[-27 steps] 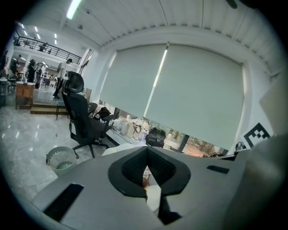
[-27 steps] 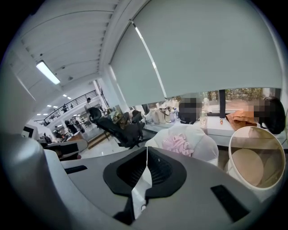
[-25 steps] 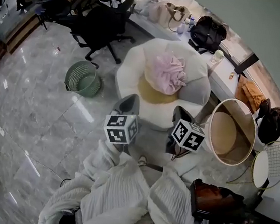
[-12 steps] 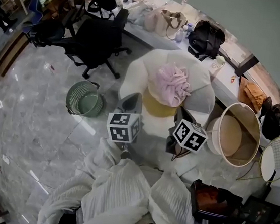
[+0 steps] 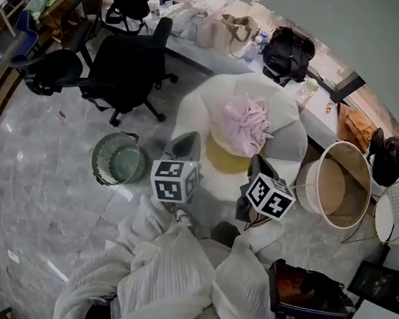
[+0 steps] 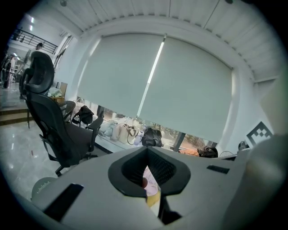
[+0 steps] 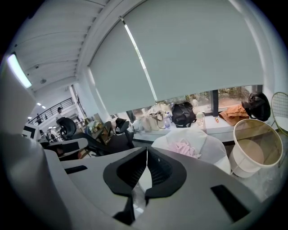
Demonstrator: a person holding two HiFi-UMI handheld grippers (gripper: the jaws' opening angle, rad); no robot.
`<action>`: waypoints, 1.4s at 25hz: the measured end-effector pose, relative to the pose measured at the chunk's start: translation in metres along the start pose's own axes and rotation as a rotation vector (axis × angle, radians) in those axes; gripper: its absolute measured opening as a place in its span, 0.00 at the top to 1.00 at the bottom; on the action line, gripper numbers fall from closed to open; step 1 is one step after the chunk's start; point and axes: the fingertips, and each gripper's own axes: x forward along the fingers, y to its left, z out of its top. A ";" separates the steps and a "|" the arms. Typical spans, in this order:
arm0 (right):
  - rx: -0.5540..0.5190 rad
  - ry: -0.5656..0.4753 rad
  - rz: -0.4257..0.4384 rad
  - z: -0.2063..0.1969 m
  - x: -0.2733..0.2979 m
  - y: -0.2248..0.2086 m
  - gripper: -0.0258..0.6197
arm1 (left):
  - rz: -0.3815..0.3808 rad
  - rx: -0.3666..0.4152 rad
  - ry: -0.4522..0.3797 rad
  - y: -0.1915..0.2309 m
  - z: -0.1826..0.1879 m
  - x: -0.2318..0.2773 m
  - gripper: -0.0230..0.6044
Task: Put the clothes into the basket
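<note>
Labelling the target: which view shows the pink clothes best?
Head view: the pink clothes lie unobstructed on the white armchair. Right gripper view shows them small; left gripper view only a sliver past its jaws.

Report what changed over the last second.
The left gripper and right gripper advanced with the person toward the white armchair; the green bin slid down the head view. Nothing was grasped or released: both jaws shut, empty. Pink clothes remain on the armchair, basket beside it.
</note>
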 end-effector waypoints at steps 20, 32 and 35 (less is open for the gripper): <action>0.092 0.084 -0.080 0.017 0.119 -0.071 0.92 | -0.034 0.016 0.141 0.004 -0.010 0.138 0.95; 0.120 0.163 -0.088 -0.022 0.232 -0.131 0.92 | -0.012 0.028 0.242 0.034 -0.082 0.254 0.95; 0.129 0.189 -0.086 -0.047 0.263 -0.148 0.92 | 0.003 0.034 0.268 0.046 -0.115 0.283 0.95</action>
